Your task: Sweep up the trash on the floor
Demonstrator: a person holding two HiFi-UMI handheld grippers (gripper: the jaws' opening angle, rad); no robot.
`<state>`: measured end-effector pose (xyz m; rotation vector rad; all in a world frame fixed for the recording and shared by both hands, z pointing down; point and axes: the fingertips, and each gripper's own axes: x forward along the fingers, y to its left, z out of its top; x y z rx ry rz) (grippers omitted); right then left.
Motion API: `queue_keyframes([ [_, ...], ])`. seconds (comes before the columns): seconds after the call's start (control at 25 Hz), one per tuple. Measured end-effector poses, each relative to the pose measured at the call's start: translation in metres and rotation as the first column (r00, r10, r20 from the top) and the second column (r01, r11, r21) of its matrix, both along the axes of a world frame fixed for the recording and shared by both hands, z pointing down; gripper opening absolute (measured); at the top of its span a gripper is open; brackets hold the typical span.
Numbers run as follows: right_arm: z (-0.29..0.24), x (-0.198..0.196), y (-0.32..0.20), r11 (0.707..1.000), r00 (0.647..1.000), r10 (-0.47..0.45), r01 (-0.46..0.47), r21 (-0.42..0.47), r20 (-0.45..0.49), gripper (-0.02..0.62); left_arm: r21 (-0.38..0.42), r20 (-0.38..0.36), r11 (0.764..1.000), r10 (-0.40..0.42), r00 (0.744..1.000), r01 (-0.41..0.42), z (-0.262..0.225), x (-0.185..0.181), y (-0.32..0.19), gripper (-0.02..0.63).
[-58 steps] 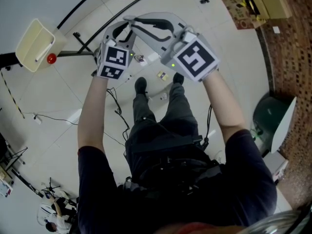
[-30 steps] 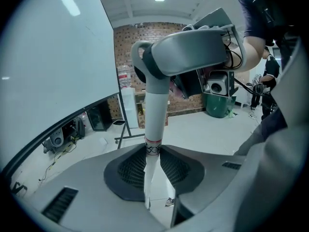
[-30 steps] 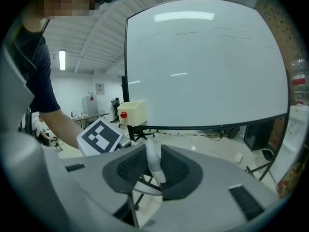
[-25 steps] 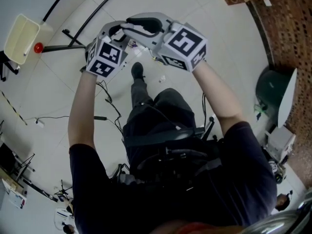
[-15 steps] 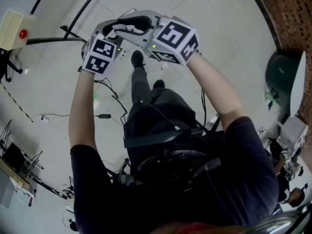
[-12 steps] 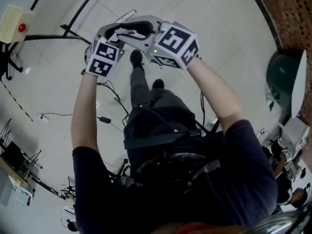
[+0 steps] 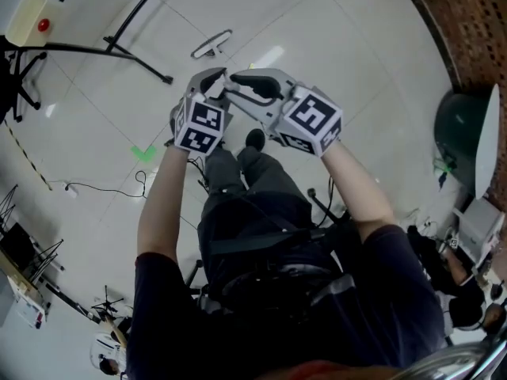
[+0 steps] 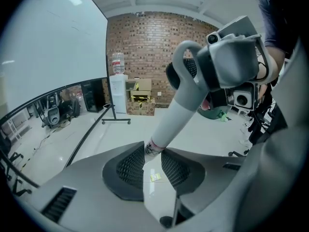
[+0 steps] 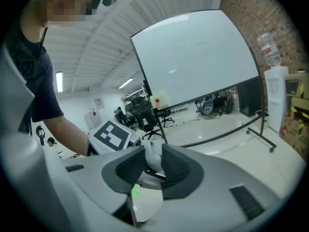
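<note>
Both grippers meet in front of the person's chest in the head view, above the shoes. My left gripper (image 7: 212,81) is shut on a white handle (image 8: 176,117) that runs up between its pads to a grey hooked end. My right gripper (image 7: 239,83) is shut on that handle's upper part (image 9: 152,158), with the left gripper's marker cube just behind it. The handle's lower end is hidden under the grippers. One small yellowish scrap (image 8: 154,177) lies on the pale floor, seen through the left jaws.
A black stand's legs (image 7: 135,54) cross the floor at upper left, near a cream box with a red button (image 7: 28,18). A green floor mark (image 7: 144,153) and cables (image 7: 103,188) lie to the left. A dark green bin (image 7: 463,125) stands at the right by brick-patterned flooring.
The person has walked on: the stand and cream box slid away to the upper left, and the scraps by the shoes left the head view. Both grippers stayed together on the handle.
</note>
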<state>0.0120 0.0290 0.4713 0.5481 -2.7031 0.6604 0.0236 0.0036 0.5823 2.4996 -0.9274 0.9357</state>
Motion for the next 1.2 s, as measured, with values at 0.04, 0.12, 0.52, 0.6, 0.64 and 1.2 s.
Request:
queue_keyframes([
  [0.04,-0.001,0.005,0.002,1.000,1.000,0.014,-0.014,-0.004,0.002,0.122,0.003,-0.007,1.000,0.007,1.000,-0.007,-0.002,0.004,0.002,0.100],
  [0.12,-0.004,0.014,0.006,0.999,0.999,0.036,-0.036,-0.007,0.004,0.121,0.009,-0.014,1.000,0.021,1.000,-0.021,-0.004,0.012,0.008,0.101],
  [0.52,-0.015,0.026,0.037,0.996,0.997,0.082,-0.082,-0.028,-0.014,0.121,0.003,-0.094,0.999,0.046,0.995,-0.046,-0.017,0.029,0.041,0.103],
  [0.6,-0.019,0.028,0.042,0.995,0.995,0.096,-0.096,-0.023,-0.005,0.121,0.007,-0.098,0.998,0.056,0.994,-0.056,-0.020,0.031,0.047,0.103],
  [0.64,-0.022,0.028,0.043,0.994,0.994,0.106,-0.106,-0.017,0.005,0.121,0.005,-0.104,0.998,0.057,0.993,-0.057,-0.022,0.032,0.050,0.103],
  [1.2,-0.059,0.012,-0.021,0.967,0.966,0.235,-0.244,0.078,0.105,0.109,0.168,-0.093,0.984,0.068,0.993,-0.051,-0.055,0.015,-0.004,0.097],
])
